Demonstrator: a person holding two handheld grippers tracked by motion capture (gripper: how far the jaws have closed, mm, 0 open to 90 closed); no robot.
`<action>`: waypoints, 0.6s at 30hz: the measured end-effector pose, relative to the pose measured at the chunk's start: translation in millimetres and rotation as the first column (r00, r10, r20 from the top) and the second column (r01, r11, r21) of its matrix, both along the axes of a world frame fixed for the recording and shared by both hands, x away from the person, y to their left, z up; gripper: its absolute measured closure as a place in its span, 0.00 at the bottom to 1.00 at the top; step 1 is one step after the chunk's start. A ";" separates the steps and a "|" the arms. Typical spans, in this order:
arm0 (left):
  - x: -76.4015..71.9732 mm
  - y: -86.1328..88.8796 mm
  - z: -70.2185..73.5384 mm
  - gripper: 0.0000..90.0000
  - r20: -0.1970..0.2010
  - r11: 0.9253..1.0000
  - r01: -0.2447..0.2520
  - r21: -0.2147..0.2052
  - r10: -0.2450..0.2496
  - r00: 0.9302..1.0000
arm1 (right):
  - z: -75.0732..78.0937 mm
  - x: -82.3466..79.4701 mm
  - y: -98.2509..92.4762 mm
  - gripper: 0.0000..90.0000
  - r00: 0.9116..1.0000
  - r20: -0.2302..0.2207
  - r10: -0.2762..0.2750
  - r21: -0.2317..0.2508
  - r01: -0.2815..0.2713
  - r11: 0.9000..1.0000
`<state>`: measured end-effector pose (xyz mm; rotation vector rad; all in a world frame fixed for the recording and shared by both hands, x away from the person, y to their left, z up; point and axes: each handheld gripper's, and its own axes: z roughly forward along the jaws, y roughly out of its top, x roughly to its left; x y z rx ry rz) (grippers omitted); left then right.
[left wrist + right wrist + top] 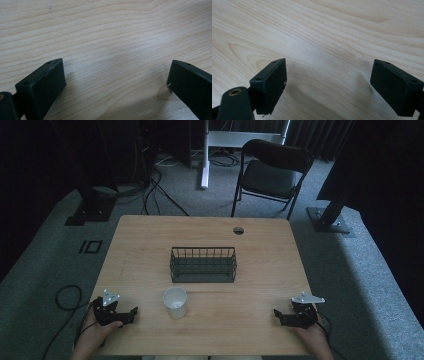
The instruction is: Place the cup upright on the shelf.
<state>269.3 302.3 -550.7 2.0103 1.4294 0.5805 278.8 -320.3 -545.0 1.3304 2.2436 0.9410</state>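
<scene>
A white paper cup stands upright on the wooden table, near its front edge. Behind it, at the table's middle, sits a dark wire basket with nothing visible inside. My left gripper rests at the front left, a hand's width left of the cup, its jaws pointing toward it. My right gripper lies at the front right, pointing left. In the left gripper view the left gripper stands open over bare wood. In the right gripper view the right gripper is also open on bare wood.
A round cable hole is in the table's far edge. Beyond the table stand a black folding chair, a white desk leg and dark stand bases with cables on the grey carpet.
</scene>
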 end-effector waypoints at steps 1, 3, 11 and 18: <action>0.0 0.0 0.0 0.02 0.000 1.000 0.000 0.000 0.000 1.000 | 1.2 0.0 0.7 0.15 1.000 0.005 0.000 0.006 0.000 1.000; 0.0 0.0 0.0 0.02 0.000 1.000 0.000 0.000 0.000 1.000 | 2.4 0.3 1.5 0.15 1.000 0.006 0.004 0.010 -0.004 1.000; 0.0 0.1 0.0 0.02 0.000 1.000 0.001 0.001 -0.001 1.000 | 15.8 1.5 13.2 0.15 0.999 0.042 0.031 0.035 -0.032 0.999; 0.0 0.0 0.0 0.02 0.000 1.000 0.000 0.000 0.000 1.000 | 25.8 2.2 28.4 0.15 0.995 0.066 0.072 0.047 -0.075 0.996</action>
